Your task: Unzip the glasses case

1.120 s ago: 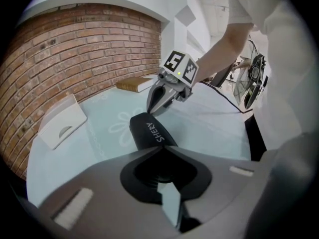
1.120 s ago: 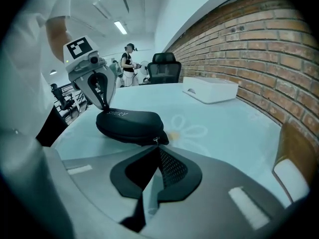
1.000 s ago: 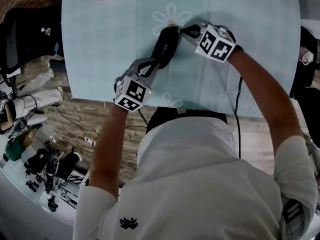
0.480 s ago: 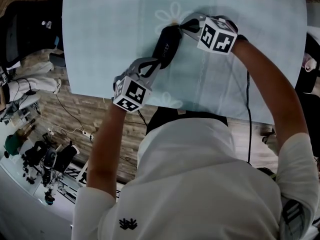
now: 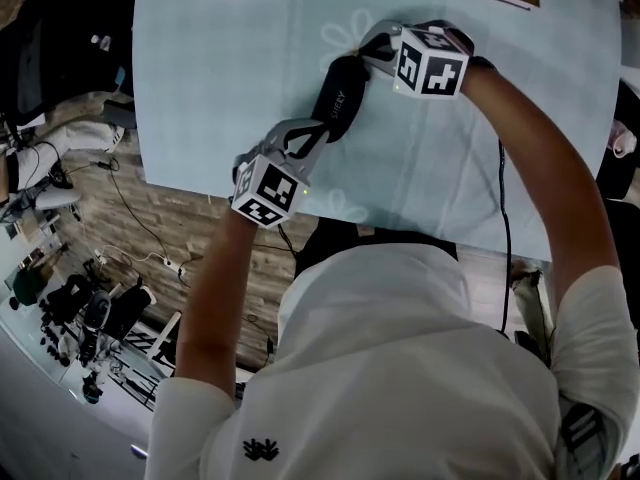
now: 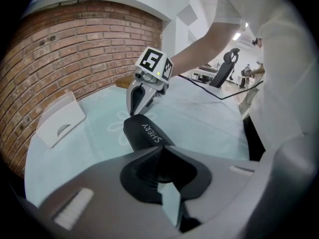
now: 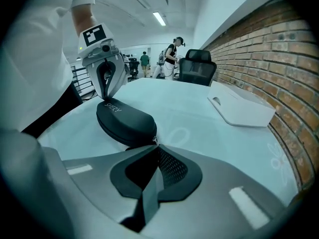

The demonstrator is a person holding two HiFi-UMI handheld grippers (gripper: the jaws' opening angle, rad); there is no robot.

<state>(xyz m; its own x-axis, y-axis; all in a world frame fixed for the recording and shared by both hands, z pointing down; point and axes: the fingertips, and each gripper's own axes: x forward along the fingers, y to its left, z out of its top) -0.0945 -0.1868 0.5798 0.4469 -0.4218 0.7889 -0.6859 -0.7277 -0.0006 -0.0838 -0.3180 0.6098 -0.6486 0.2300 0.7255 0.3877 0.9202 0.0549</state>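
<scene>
Glasses case (image 5: 338,96), black, domed: left gripper (image 6: 160,151) clamps its end, right gripper (image 7: 156,146) seemingly pinches its zipper pull (image 7: 155,141).

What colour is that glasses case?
The glasses case is black with pale lettering, clearest in the right gripper view.

A curved brick wall (image 6: 75,44) stood behind the table (image 5: 220,88), which wore a pale blue cloth (faint flower prints on it). Strip lights (image 7: 160,19) ran along the white ceiling, a black office chair (image 7: 197,66) sat beyond, and plank floor (image 5: 180,208) showed below.
</scene>
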